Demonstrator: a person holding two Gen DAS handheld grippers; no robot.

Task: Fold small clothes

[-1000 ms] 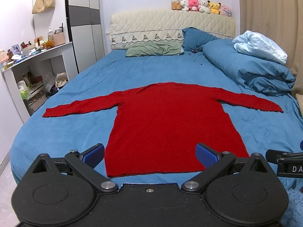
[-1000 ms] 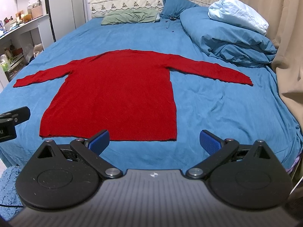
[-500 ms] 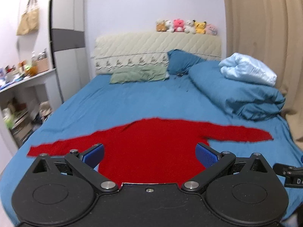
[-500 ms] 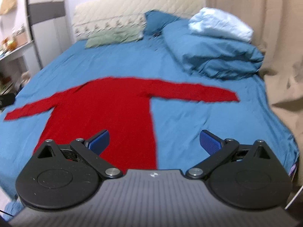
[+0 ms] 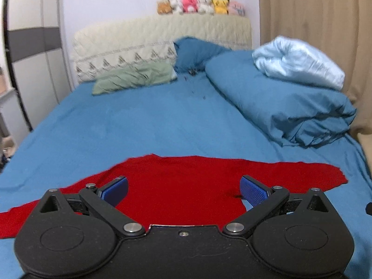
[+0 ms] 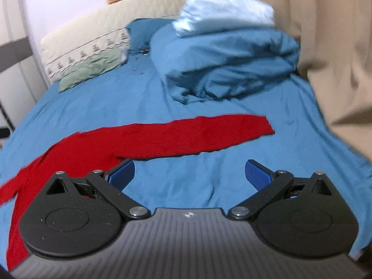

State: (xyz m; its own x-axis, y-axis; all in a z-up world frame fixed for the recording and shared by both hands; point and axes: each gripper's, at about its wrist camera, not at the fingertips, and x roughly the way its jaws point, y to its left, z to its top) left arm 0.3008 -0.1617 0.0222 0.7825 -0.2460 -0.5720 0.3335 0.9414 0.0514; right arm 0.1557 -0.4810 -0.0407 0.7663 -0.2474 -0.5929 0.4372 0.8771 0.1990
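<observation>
Both grippers, left gripper [image 5: 183,191] and right gripper [image 6: 189,174], hover with jaws spread wide and empty over the red sweater [image 5: 181,186] lying flat on the bed [image 5: 151,125]; the right one would do best to pinch the sleeve [image 6: 209,134] near its cuff and carry it flat across the body.

Far ahead of the jaws, a row of little stuffed toys [image 5: 201,5] sits on top of the cream headboard [image 5: 160,37]. A green pillow [image 5: 133,78] and a dark blue pillow [image 5: 197,53] lie below it. Ahead and right, a pale blue blanket [image 5: 298,61] rests on a folded blue quilt [image 5: 283,107], beside tan curtains [image 5: 309,11]
</observation>
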